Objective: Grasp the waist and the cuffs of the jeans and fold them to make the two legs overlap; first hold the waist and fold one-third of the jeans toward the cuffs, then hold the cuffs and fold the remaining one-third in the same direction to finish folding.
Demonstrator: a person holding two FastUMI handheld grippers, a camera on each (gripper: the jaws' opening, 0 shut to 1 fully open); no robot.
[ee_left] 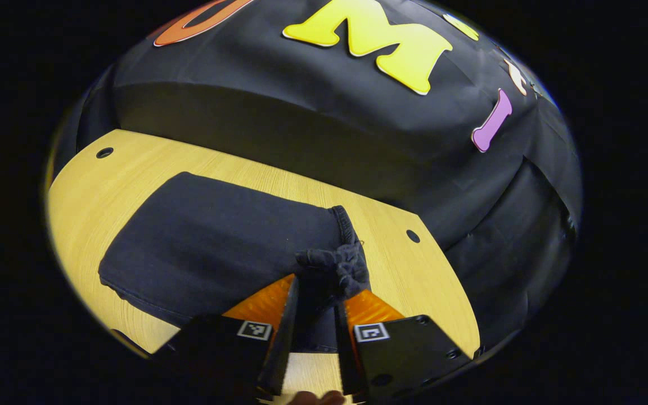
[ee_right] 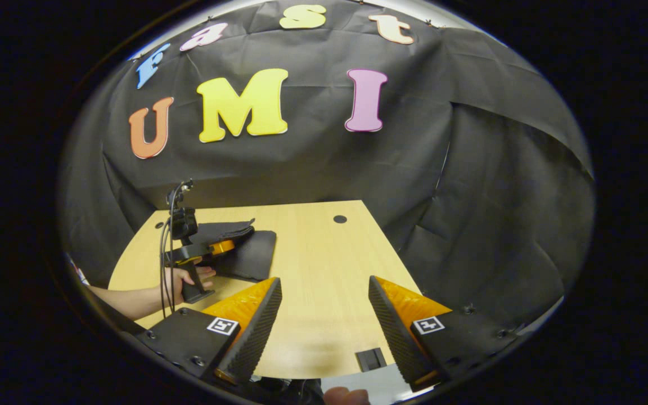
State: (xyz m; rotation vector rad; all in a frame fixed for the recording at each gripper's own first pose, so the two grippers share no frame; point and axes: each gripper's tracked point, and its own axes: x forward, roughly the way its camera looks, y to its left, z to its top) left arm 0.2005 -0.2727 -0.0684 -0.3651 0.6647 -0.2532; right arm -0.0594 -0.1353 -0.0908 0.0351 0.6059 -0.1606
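Jeans (ee_left: 217, 236) are seen spread as a dark, flattened, already partly folded bundle on the desk (ee_left: 93, 197), their long axis running away to the left of the left gripper (ee_left: 315, 306) and slightly ahead of it. A bunched end of the fabric (ee_left: 338, 267), which cannot be told as waist or cuffs, is pinched between that gripper's nearly closed fingers, directly ahead of the fingertips, so the bulk of the cloth lies forward and to the left of the grip. It is judged that the coming fold would be carried leftward along that axis, over the flat part.

In the right gripper view, the right gripper (ee_right: 324, 315) is held with its fingers spread wide and nothing between them, over bare desk (ee_right: 324, 253). From it the jeans (ee_right: 245, 253) lie well ahead and to the left, with the other gripper (ee_right: 211, 247) and the hand (ee_right: 180, 281) holding it there. The left gripper is thus the nearer one.
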